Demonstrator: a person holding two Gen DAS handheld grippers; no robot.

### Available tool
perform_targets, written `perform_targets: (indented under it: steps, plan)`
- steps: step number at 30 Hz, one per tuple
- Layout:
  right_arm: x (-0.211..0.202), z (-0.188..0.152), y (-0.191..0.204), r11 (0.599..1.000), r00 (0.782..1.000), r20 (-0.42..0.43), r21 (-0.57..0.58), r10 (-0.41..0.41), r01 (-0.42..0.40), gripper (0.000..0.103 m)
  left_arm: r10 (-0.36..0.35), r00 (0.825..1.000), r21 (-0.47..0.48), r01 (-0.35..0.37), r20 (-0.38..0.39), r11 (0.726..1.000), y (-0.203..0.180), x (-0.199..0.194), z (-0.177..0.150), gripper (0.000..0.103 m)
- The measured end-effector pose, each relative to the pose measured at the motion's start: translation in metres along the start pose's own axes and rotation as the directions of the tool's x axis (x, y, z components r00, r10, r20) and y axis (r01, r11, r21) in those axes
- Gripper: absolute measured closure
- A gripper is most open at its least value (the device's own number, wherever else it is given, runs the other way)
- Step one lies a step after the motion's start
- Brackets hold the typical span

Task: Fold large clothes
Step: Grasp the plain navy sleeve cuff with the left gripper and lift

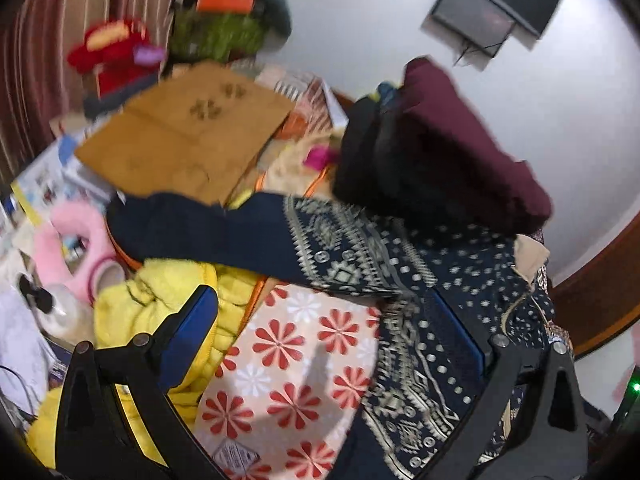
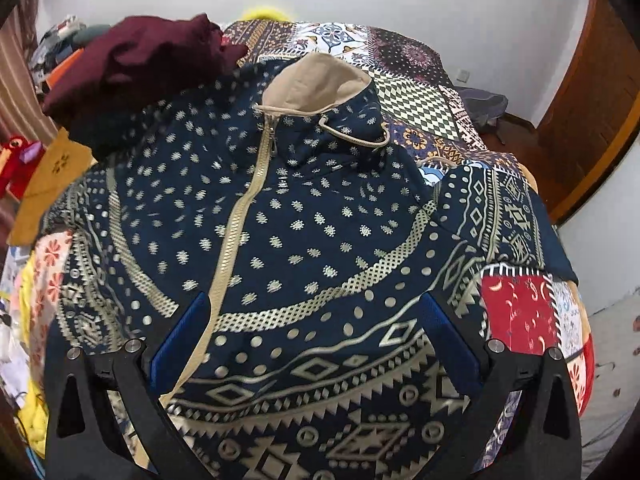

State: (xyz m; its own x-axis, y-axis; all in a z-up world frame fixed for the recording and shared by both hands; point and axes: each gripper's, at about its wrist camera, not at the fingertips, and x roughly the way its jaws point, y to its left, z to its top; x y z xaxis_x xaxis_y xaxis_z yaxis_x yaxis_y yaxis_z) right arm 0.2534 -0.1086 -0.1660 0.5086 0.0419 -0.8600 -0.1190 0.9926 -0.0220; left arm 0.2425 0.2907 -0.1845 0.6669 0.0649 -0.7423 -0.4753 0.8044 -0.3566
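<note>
A navy hooded jacket [image 2: 304, 216] with beige patterns, a beige zipper [image 2: 248, 196] and a beige-lined hood [image 2: 316, 84] lies spread front-up on the bed. My right gripper [image 2: 316, 320] is open just above its lower front, jaws wide apart, holding nothing. My left gripper [image 1: 320, 320] is open at the jacket's left side [image 1: 400, 320], over the floral sheet [image 1: 296, 364]. The jacket's left sleeve [image 1: 224, 232] stretches out to the left.
A dark maroon garment pile [image 1: 460, 152] lies by the jacket's left shoulder and shows in the right wrist view [image 2: 136, 60]. A yellow garment [image 1: 160, 296], a pink toy [image 1: 76, 240] and cardboard [image 1: 192, 128] crowd the left. A patchwork quilt [image 2: 516, 316] covers the bed.
</note>
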Motion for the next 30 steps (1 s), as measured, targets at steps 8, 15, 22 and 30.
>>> perform_targets:
  steps: [8,15,22,30]
  plan:
    - [0.01,0.015,-0.001,0.996,0.997,0.021,0.052,0.072,-0.073,0.001,-0.065,0.987,-0.105,0.05,-0.145,0.993,0.041,0.063,0.012,0.0]
    - [0.022,0.018,0.003,0.995,0.996,0.004,0.059,0.085,-0.085,0.01,-0.172,0.962,-0.242,0.119,-0.214,0.963,0.07,0.102,0.015,0.002]
    - [0.015,0.017,0.009,0.995,0.995,0.036,0.029,0.089,-0.091,0.01,-0.191,0.965,-0.292,0.133,-0.177,0.947,0.08,0.112,0.027,0.013]
    - [0.01,0.015,0.015,0.997,0.997,0.038,-0.001,0.071,-0.071,0.01,-0.056,0.988,-0.249,0.018,-0.144,0.968,0.089,0.13,0.043,0.066]
